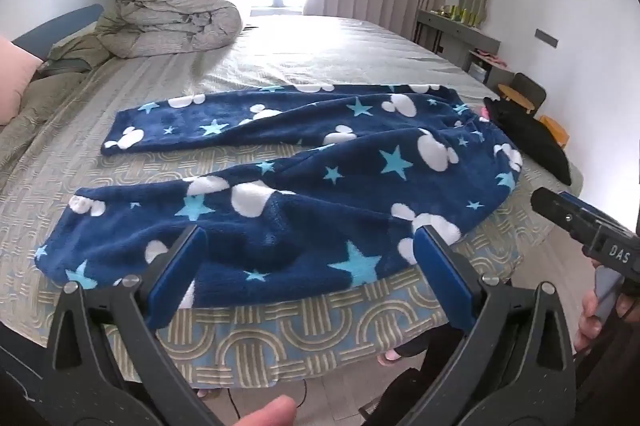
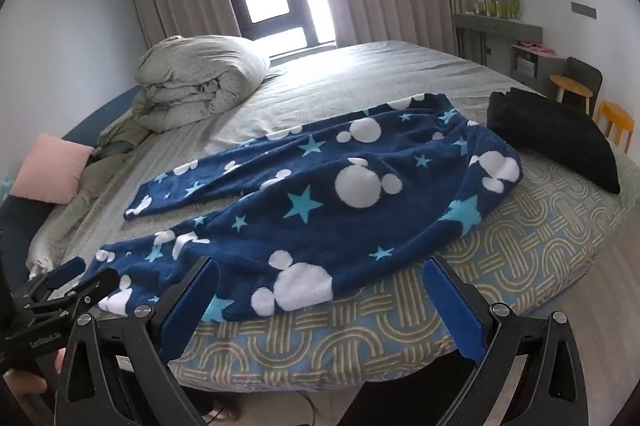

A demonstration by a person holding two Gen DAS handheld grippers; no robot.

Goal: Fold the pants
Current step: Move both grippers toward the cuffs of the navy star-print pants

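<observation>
1. The navy fleece pants (image 1: 280, 186), printed with white mouse heads and pale blue stars, lie spread flat on the bed (image 1: 320, 50), near its front edge.
2. Their two legs run toward the pink pillow (image 2: 52, 168) side and are parted by a strip of bedcover; the waist end lies toward the black folded garment (image 2: 556, 142), close beside it.
3. The left gripper (image 1: 308, 250) hovers at the bed's front edge with its jaws wide apart and nothing between them; its blue pads (image 1: 178, 270) frame the near leg.
4. The right gripper (image 2: 320, 286) also hangs at the front edge, jaws spread wide and unloaded, over the near leg's seat end.
5. A rolled grey duvet (image 1: 176, 10) sits at the far side of the bed, well apart from the pants.
</observation>
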